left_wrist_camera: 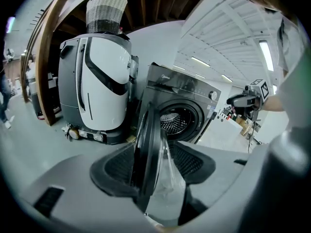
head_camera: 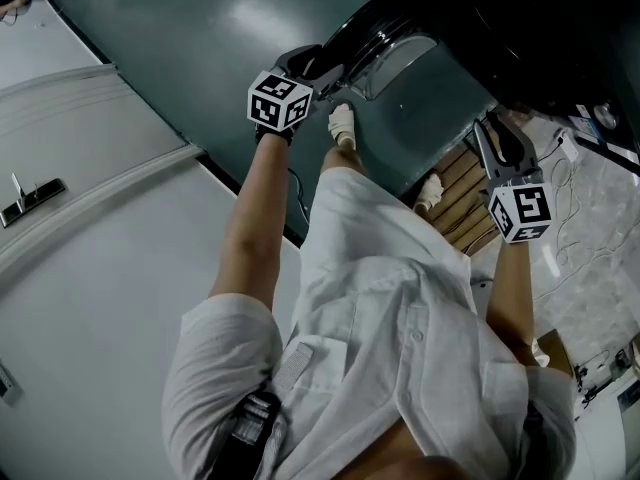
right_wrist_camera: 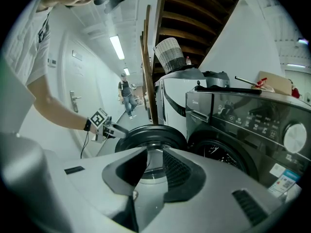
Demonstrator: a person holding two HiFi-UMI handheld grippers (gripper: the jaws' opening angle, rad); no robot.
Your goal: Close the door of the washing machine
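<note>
The washing machine [left_wrist_camera: 187,98] is dark grey, and its drum [left_wrist_camera: 174,121] shows through the open front. Its round black door [left_wrist_camera: 149,144] with a glass bowl stands swung out, edge-on in the left gripper view. My left gripper [left_wrist_camera: 153,164] is open with the door's rim between its jaws, close to the left pad [left_wrist_camera: 116,166]. From above, the left gripper [head_camera: 318,68] sits at the door [head_camera: 395,23]. My right gripper [right_wrist_camera: 153,171] is open with nothing in it and points at the door [right_wrist_camera: 150,139] from nearer the machine [right_wrist_camera: 248,125]. In the head view the right gripper [head_camera: 493,128] hangs apart from the door.
A white and grey appliance [left_wrist_camera: 95,86] with a wicker basket [left_wrist_camera: 106,11] on top stands left of the washer. Wooden slats [head_camera: 465,193] and cables [head_camera: 580,218] lie on the floor. A white room door [head_camera: 60,298] is at left. A person [right_wrist_camera: 127,97] stands down the corridor.
</note>
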